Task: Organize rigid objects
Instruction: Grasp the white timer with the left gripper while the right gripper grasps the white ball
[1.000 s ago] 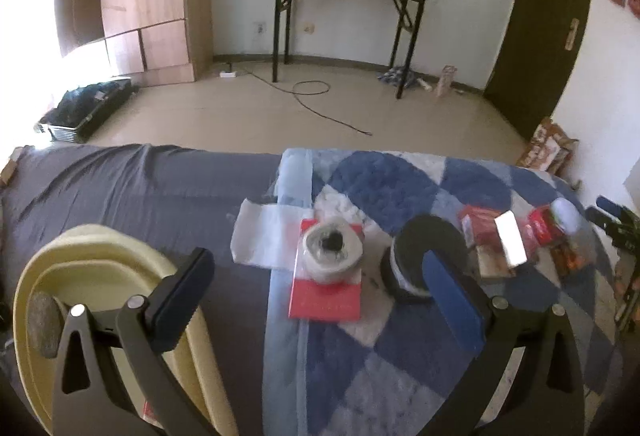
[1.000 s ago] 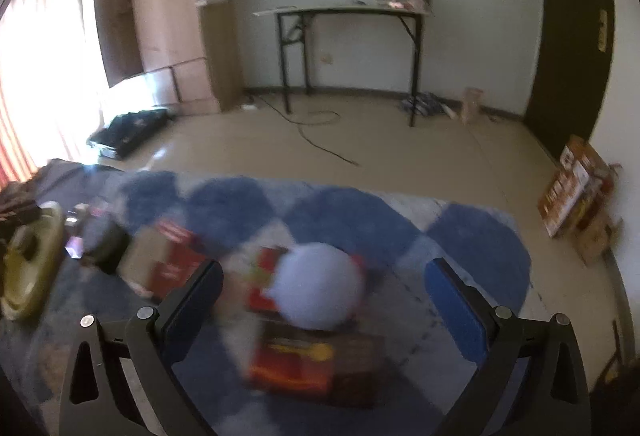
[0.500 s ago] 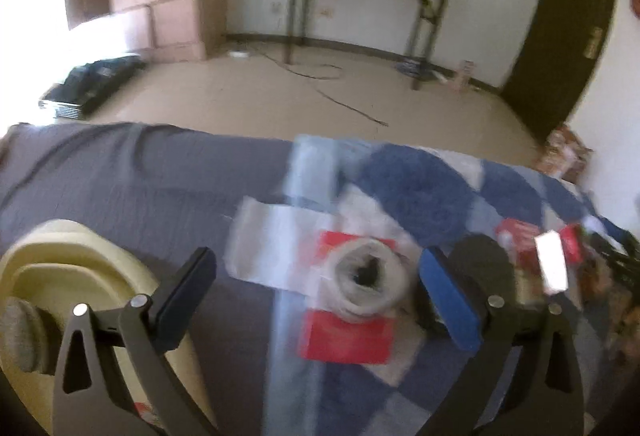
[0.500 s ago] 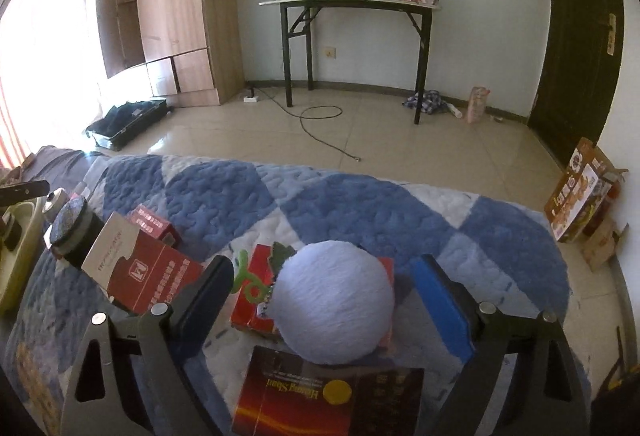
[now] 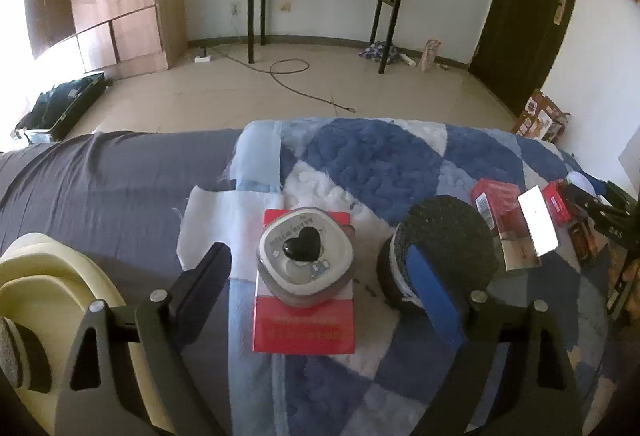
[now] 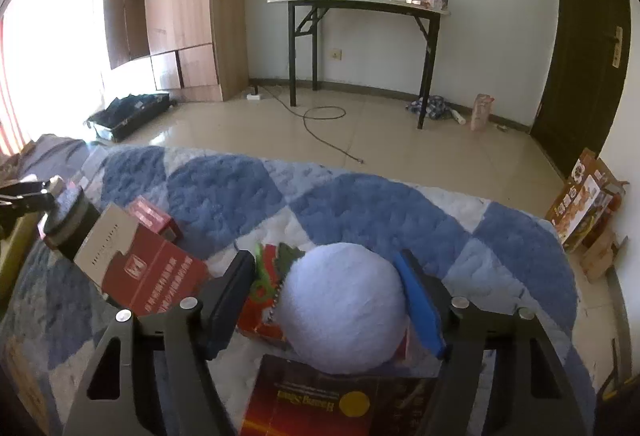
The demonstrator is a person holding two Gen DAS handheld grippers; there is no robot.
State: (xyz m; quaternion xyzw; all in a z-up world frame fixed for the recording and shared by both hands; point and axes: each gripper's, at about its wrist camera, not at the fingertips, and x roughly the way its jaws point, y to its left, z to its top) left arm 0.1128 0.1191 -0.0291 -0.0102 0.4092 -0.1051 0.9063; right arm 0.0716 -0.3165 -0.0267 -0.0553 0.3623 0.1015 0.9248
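Observation:
A grey-white rounded container [image 5: 306, 260] with a black heart on its lid sits on a flat red box [image 5: 304, 328] on the blue-and-white quilt [image 5: 368, 159]. My left gripper [image 5: 316, 254] straddles the container. Its jaws are closing, and there is a gap on each side. A pale blue fluffy ball [image 6: 344, 304] rests on a red-and-green package [image 6: 264, 288]. My right gripper [image 6: 322, 260] is closing around the ball. Its blue pad [image 6: 416, 300] is at the ball's right side. The black pad [image 6: 232, 292] stands a little off its left side.
A black round tin [image 5: 444, 248] stands right of the container, with red and white boxes [image 5: 516, 224] beyond. A yellow basin [image 5: 60, 276] holding a round grey thing sits at the left. A dark box [image 6: 340, 404] lies in front of the ball. Beyond the bed is open floor.
Both grippers have come down closer to the bed. The left jaws have narrowed slightly around the heart container. The right jaws have closed in much more around the fluffy ball.

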